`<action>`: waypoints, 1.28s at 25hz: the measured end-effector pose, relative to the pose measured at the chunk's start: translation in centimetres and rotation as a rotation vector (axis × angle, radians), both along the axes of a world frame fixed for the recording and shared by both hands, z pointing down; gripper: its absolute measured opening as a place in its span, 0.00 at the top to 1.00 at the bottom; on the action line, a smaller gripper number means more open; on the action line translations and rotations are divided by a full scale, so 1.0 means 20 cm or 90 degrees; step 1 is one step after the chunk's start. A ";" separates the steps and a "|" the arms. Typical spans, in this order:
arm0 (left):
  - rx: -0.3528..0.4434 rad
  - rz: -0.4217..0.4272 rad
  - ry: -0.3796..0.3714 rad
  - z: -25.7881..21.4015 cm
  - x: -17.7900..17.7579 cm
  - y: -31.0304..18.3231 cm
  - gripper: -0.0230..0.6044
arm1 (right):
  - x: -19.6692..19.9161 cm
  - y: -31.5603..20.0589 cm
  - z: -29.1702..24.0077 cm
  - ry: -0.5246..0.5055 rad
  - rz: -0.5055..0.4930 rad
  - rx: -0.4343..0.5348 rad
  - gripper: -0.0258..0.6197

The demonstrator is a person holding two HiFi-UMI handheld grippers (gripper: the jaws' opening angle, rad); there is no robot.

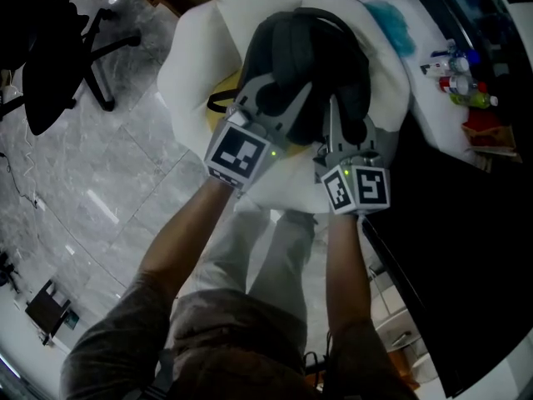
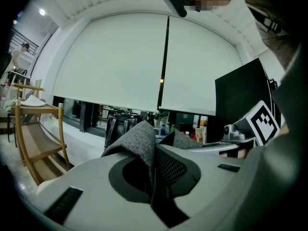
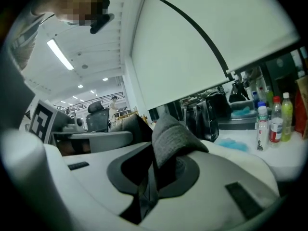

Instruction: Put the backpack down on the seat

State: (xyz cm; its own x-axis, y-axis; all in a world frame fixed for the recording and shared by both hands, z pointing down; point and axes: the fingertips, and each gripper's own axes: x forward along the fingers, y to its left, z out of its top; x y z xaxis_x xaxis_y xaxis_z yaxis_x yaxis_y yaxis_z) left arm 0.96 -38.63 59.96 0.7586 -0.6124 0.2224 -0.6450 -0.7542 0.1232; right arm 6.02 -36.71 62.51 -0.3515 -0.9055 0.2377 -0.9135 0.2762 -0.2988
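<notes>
A dark grey backpack [image 1: 308,65] lies over a white cushioned seat [image 1: 196,57] in the head view; whether it rests fully on the seat I cannot tell. My left gripper [image 1: 271,107] is shut on a grey woven shoulder strap [image 2: 139,141] at the pack's near left side. My right gripper [image 1: 337,123] is shut on the other grey strap [image 3: 173,138] at the near right. Each strap folds up out of the pinched jaws. The right gripper's marker cube [image 2: 262,121] shows in the left gripper view, and the left gripper's cube [image 3: 43,119] in the right gripper view.
A black office chair [image 1: 50,48] stands on the tiled floor at the left. To the right are a white table with bottles [image 1: 462,77], a blue cloth [image 1: 391,23] and a black desk [image 1: 466,248]. A wooden rack [image 2: 33,138] stands off to the left.
</notes>
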 end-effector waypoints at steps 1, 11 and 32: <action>0.000 -0.002 -0.002 0.02 0.00 -0.01 0.91 | 0.00 -0.01 0.01 0.002 -0.002 0.000 0.91; 0.007 -0.029 -0.020 0.04 -0.01 -0.02 0.88 | 0.01 -0.02 0.01 0.008 -0.006 0.006 0.89; -0.075 -0.173 -0.043 -0.02 -0.19 0.12 0.32 | 0.12 0.22 -0.06 0.051 0.060 -0.080 0.39</action>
